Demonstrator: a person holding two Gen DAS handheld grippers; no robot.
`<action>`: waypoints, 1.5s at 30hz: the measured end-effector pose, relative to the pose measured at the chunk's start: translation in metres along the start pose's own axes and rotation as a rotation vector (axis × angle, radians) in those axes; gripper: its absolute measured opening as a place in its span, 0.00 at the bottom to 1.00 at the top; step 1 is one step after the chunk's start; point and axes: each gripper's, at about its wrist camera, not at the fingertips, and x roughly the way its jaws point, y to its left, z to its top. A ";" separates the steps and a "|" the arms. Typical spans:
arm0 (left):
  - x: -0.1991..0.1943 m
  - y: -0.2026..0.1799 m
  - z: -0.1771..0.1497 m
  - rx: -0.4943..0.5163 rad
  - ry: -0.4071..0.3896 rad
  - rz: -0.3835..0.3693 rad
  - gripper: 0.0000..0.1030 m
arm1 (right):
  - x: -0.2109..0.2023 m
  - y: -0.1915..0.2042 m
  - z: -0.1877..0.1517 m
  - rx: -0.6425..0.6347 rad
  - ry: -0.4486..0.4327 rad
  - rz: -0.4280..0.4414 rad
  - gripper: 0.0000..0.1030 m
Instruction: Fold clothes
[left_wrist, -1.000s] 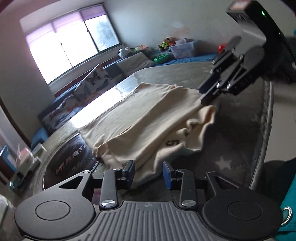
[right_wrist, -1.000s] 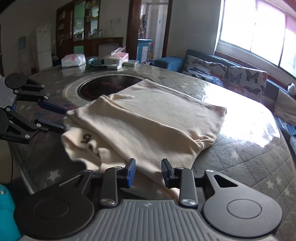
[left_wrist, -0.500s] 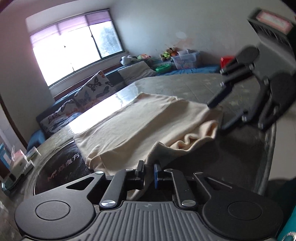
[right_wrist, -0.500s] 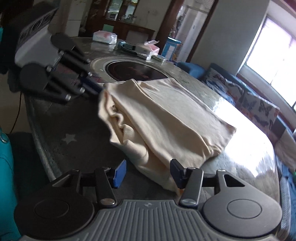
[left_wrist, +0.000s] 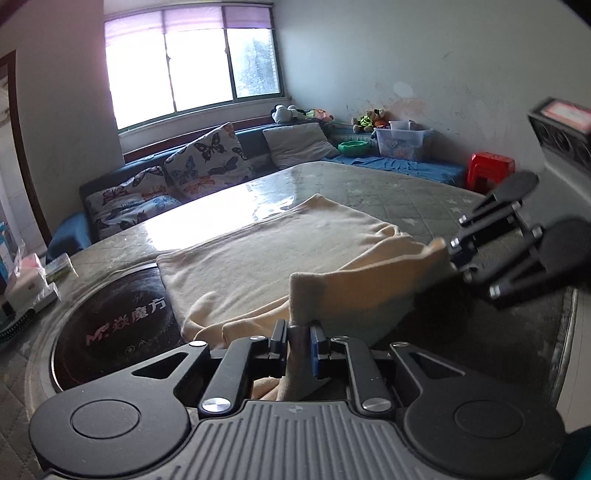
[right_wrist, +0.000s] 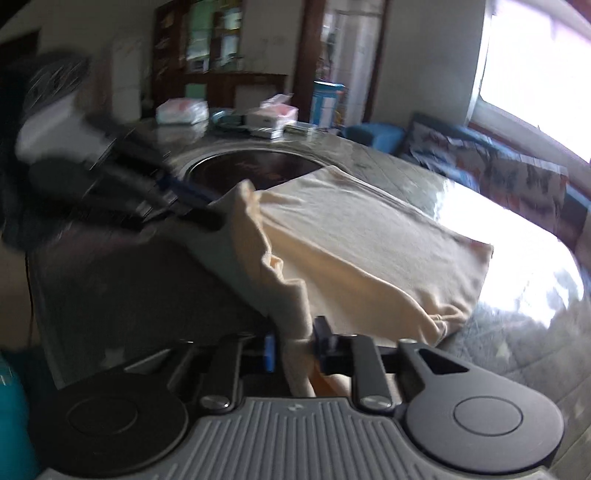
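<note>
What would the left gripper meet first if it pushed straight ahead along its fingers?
The cream garment itself. The left gripper already has its raised edge between its pads, jaws opening slightly, and the flat folded part lies on the table directly beyond. The right gripper sits off to the side, probably outside that line.

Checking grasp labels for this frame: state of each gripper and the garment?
left gripper: pinching the near hem, jaws easing open.
right gripper: closing on the near hem, cloth between its jaws.
cream garment: near edge lifted between both grippers, the rest flat on the table.
</note>
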 end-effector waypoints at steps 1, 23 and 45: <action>-0.003 -0.001 -0.003 0.017 -0.002 0.005 0.22 | 0.000 -0.003 0.001 0.015 -0.005 0.005 0.16; -0.006 -0.023 -0.038 0.427 0.006 0.063 0.32 | -0.007 -0.012 0.007 0.076 -0.060 -0.017 0.12; -0.092 -0.030 -0.026 0.246 -0.057 -0.043 0.10 | -0.093 0.026 0.000 0.038 -0.134 0.010 0.09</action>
